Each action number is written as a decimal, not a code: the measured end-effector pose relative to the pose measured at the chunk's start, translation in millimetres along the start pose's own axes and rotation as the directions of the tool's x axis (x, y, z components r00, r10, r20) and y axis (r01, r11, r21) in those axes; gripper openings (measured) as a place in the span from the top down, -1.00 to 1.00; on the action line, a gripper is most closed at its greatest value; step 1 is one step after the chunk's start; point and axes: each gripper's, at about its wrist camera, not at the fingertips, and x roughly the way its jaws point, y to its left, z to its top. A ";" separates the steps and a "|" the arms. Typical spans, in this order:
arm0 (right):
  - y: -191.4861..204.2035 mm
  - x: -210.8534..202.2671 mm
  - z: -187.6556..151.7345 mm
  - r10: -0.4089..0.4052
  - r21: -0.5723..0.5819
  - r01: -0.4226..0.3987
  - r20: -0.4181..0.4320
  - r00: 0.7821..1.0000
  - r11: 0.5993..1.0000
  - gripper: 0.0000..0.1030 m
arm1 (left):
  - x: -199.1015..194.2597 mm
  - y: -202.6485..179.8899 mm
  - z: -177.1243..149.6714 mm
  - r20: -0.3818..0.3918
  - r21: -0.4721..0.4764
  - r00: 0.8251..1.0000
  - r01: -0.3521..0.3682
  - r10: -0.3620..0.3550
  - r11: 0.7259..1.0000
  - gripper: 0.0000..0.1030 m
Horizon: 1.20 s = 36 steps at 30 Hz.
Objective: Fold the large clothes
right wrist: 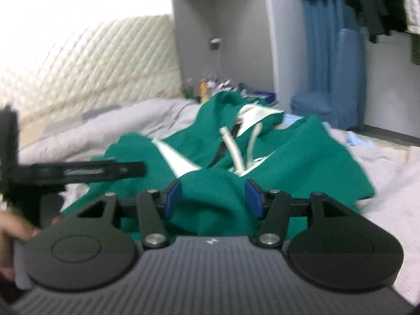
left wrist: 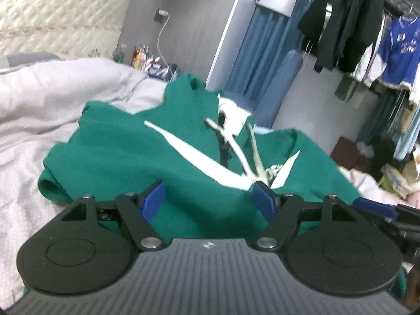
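A green hooded sweatshirt [left wrist: 126, 152] with white stripes and white drawstrings [left wrist: 237, 152] lies rumpled on the bed; it also shows in the right wrist view [right wrist: 302, 157]. My left gripper [left wrist: 208, 199] is open, its blue pads wide apart just above the near hem of the sweatshirt. My right gripper [right wrist: 214, 199] is open too, with a raised fold of green cloth between its pads, not pinched. The right gripper also shows at the right edge of the left wrist view [left wrist: 375, 207], and the left one at the left of the right wrist view [right wrist: 78, 173].
A grey-white duvet [left wrist: 52, 99] covers the bed. A quilted headboard [left wrist: 60, 8] stands behind. A bedside stand with bottles [left wrist: 147, 60] is at the far end. Clothes hang on a rack [left wrist: 367, 26] at right, with blue curtains [left wrist: 262, 60] beside it.
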 end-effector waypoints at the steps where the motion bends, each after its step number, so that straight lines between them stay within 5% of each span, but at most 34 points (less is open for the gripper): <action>1: 2.8 8.5 -1.9 0.008 -0.005 -0.009 -0.027 1.000 1.000 0.10 | 6.4 1.7 -1.3 -0.021 -0.003 1.000 -0.004 0.004 1.000 -0.51; 8: 4.2 53.0 -28.1 -0.017 -0.073 0.002 -0.201 0.979 0.997 0.22 | 48.5 7.4 -20.0 -0.187 0.038 0.979 -0.081 0.086 0.996 -0.51; 12: 10.7 59.6 -37.8 -0.042 -0.122 0.014 -0.229 0.972 0.992 0.23 | 55.3 6.0 -26.4 -0.211 0.064 0.972 -0.094 0.105 0.994 -0.51; 36: -0.2 23.1 -15.8 -0.026 0.042 0.032 -0.133 0.991 0.999 0.18 | -7.3 -14.1 -11.7 -0.112 0.027 0.992 -0.054 0.057 0.998 -0.62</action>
